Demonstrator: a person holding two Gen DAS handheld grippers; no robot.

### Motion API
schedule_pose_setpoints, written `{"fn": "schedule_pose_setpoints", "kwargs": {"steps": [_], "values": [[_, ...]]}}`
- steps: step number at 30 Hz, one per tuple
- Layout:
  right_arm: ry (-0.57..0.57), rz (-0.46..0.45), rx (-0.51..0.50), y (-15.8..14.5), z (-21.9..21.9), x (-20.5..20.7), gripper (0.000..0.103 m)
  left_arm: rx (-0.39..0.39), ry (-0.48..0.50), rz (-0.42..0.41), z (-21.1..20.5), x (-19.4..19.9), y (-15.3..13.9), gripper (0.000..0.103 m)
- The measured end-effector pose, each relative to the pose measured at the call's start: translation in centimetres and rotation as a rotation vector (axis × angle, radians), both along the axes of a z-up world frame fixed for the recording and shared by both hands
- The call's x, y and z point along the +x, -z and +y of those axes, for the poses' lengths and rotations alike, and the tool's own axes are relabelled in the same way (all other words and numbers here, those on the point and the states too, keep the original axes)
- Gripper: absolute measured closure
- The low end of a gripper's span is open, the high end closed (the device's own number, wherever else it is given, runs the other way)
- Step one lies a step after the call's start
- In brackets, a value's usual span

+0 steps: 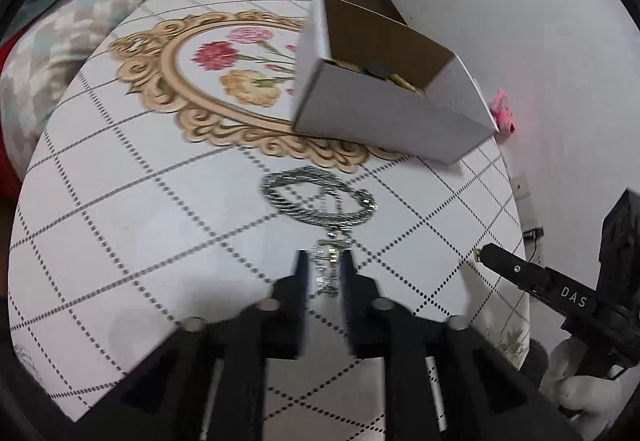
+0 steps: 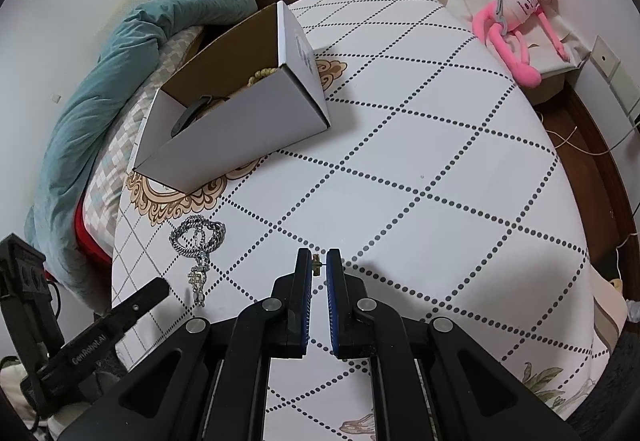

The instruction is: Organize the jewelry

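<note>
The left claw (image 1: 326, 265) straddles the silver necklace (image 1: 320, 197) pendant, not yet pinching; close squarely. The right claw (image 2: 319, 263) pinches 1 small gold earring (image 2: 316, 265).

Pink plush toy (image 2: 516, 17) beside the table; teal blanket (image 2: 132, 53) opposite
</note>
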State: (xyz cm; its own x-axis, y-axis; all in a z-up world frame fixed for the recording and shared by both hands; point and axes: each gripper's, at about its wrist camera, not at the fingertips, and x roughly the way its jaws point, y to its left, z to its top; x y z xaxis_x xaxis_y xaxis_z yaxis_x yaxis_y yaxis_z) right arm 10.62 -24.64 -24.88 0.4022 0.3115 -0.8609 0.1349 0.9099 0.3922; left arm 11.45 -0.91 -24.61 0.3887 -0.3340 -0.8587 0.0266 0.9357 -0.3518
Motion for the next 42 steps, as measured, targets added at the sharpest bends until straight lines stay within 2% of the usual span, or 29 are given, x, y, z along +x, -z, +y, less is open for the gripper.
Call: {"fn": "schedule_pose_setpoints", "kwargs": {"steps": [1, 5, 8, 9, 10, 16, 22, 31, 34, 35, 38, 42], "values": [[-0.001, 0.002, -0.002, 0.1, 0.1, 0.0, 0.095, 0.010, 0.009, -0.002, -0.5, 0.1, 0.1, 0.075], [0.002, 0.008, -0.006, 0.3, 0.1, -0.1, 0.095, 0.062, 0.040, 0.005, -2.2, 0.4, 1.1, 0.075], [0.004, 0.009, -0.010, 0.5, 0.1, -0.1, 0.095, 0.110, 0.039, -0.027, -2.8, 0.4, 1.4, 0.076], [0.004, 0.010, -0.010, 0.5, 0.2, -0.1, 0.095, 0.127, 0.040, -0.033, -2.9, 0.4, 1.5, 0.080], [0.003, 0.011, -0.012, 0.6, 0.2, -0.1, 0.095, 0.140, 0.036, -0.034, -3.0, 0.5, 1.6, 0.098], [-0.003, 0.023, -0.006, 1.1, 0.4, -0.3, 0.095, 0.136, 0.026, -0.057, -2.5, 0.3, 1.4, 0.101], [-0.002, 0.020, -0.003, 1.1, 0.2, -0.4, 0.095, 0.072, -0.023, -0.039, 0.5, -0.4, -0.1, 0.101], [-0.008, 0.013, -0.001, 0.8, 0.6, -0.3, 0.095, 0.042, -0.080, 0.003, 3.5, -0.9, 0.5, 0.101], [-0.014, 0.013, -0.003, 0.7, 0.9, -0.3, 0.095, 0.044, -0.067, -0.009, 3.1, -0.7, 0.1, 0.098], [-0.020, 0.015, -0.007, 0.7, 1.0, -0.3, 0.095, 0.071, -0.053, -0.008, 2.8, -0.6, 0.2, 0.091], [-0.031, 0.019, -0.027, 0.9, 1.3, -0.2, 0.095, 0.184, -0.028, -0.016, 2.0, -0.2, 1.0, 0.054], [-0.049, 0.034, -0.062, 1.9, 1.7, 0.0, 0.095, 0.274, -0.007, -0.055, 1.5, -0.4, 1.7, 0.041]]}}
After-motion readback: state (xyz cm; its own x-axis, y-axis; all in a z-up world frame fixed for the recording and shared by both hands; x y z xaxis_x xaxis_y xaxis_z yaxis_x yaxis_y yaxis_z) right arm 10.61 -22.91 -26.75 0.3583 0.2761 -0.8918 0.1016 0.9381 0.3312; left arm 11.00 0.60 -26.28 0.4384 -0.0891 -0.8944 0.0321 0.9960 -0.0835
